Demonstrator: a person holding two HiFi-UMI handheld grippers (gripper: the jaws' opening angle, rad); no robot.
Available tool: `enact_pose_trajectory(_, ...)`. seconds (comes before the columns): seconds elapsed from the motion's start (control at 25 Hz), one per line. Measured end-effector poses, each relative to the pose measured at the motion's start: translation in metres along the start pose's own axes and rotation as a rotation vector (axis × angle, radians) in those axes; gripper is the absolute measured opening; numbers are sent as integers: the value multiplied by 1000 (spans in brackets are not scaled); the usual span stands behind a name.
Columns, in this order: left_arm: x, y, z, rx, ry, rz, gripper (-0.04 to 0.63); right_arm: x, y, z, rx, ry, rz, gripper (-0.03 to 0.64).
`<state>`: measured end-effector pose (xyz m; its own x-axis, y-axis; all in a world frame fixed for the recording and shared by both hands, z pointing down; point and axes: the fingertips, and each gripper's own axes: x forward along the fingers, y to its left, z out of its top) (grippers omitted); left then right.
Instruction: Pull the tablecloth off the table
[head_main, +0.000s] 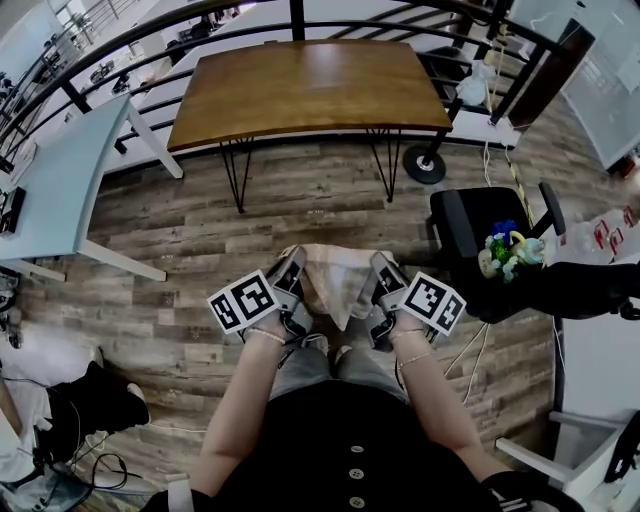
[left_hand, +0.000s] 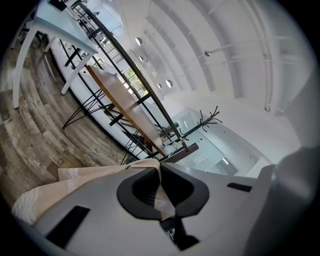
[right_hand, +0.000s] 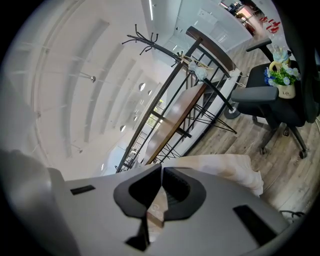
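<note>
The beige tablecloth (head_main: 335, 282) hangs bunched between my two grippers, close in front of the person's body and well clear of the brown wooden table (head_main: 310, 85), whose top is bare. My left gripper (head_main: 294, 266) is shut on the cloth's left edge, and my right gripper (head_main: 382, 267) is shut on its right edge. In the left gripper view, the left gripper (left_hand: 160, 169) has a fold of tablecloth (left_hand: 75, 182) pinched between its pads, with the table (left_hand: 116, 97) far off. The right gripper view shows the right gripper (right_hand: 161, 171) clamping the tablecloth (right_hand: 225, 169), which drapes to the right.
A black office chair (head_main: 480, 225) carrying a small flower pot (head_main: 505, 250) stands at the right. A white table (head_main: 60, 180) is at the left, a dark railing (head_main: 150, 30) runs behind the wooden table, and a round stand base (head_main: 425, 165) sits by its right legs.
</note>
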<state>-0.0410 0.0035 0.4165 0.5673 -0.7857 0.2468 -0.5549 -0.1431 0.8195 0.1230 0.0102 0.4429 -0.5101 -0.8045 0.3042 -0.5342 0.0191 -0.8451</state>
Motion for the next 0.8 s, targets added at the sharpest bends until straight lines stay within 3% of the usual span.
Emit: enact_pose_trajectory(0.8, -9, 13, 4, -37, -11, 9, 17, 5, 6, -13, -3, 18, 16, 28)
